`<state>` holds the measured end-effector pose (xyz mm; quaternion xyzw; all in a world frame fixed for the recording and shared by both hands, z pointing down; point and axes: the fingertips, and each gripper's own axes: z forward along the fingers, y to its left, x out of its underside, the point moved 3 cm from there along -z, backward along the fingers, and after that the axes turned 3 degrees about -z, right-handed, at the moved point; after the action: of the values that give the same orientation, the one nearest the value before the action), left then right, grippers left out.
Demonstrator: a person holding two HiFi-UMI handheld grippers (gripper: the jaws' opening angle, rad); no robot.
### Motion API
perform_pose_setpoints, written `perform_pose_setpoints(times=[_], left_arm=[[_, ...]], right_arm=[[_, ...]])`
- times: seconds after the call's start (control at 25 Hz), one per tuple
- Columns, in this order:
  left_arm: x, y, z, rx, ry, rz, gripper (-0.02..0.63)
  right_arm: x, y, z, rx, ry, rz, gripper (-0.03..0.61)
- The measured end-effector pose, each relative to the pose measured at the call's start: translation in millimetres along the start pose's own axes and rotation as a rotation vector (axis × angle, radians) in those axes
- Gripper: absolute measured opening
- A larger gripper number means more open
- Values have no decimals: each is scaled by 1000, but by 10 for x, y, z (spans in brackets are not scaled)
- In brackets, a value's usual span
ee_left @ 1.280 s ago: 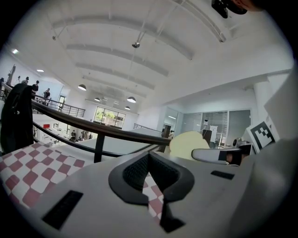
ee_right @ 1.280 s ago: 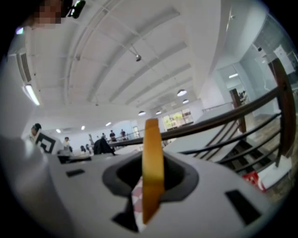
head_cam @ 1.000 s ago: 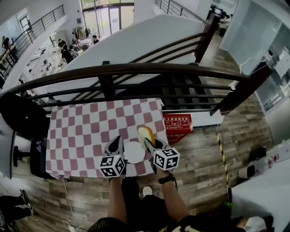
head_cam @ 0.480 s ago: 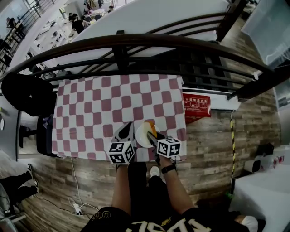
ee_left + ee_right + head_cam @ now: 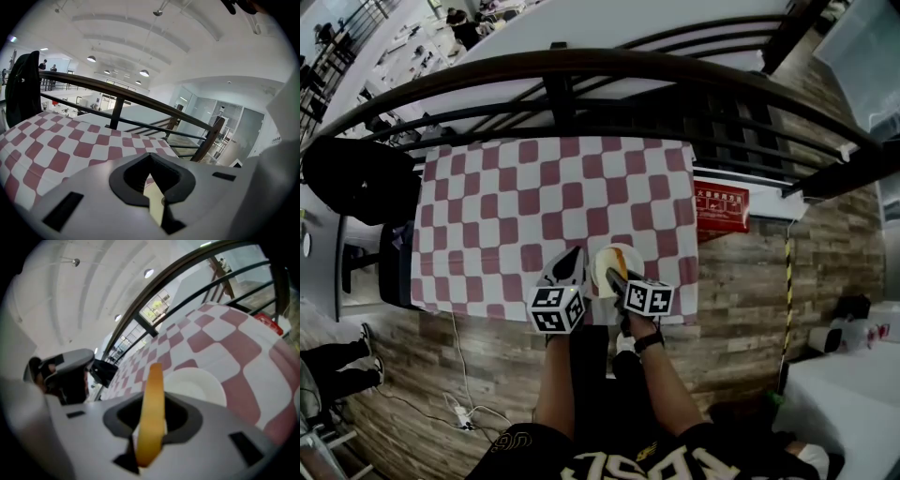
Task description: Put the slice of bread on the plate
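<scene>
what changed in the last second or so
The right gripper came down with the slice of bread, lowering it close over the plate. The left gripper sank a little beside the plate. Unchanged: the bread stays clamped on edge in the right jaws, the left gripper holds nothing, and the plate sits on the checked cloth.

A matt checked cloth (image 5: 534,202) covers the bench. The plate (image 5: 197,387) looks smooth and slightly glossy. The slice of bread (image 5: 152,411) has a matt golden crust. Right of the bench, the floor (image 5: 741,281) is grained wood plank. The far railing (image 5: 581,67) is dark and smooth.
</scene>
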<state>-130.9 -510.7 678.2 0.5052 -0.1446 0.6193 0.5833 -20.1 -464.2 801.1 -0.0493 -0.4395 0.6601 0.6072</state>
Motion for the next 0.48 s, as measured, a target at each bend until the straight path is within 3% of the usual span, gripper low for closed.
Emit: perform_pose_setpoints(times=[0.16,0.32,0.48], left_arm=[[14,43,-26,-3,7,0,17],[-28,72,-15,-8,3,-8,17],[-111,14,13,-6,-1,11,17]], right_arm=[[-2,-100,13,116,42,-117,126],[-71,-129,-12,214,77,-268,265],[-287,-276,-167,323,52,-416,327]])
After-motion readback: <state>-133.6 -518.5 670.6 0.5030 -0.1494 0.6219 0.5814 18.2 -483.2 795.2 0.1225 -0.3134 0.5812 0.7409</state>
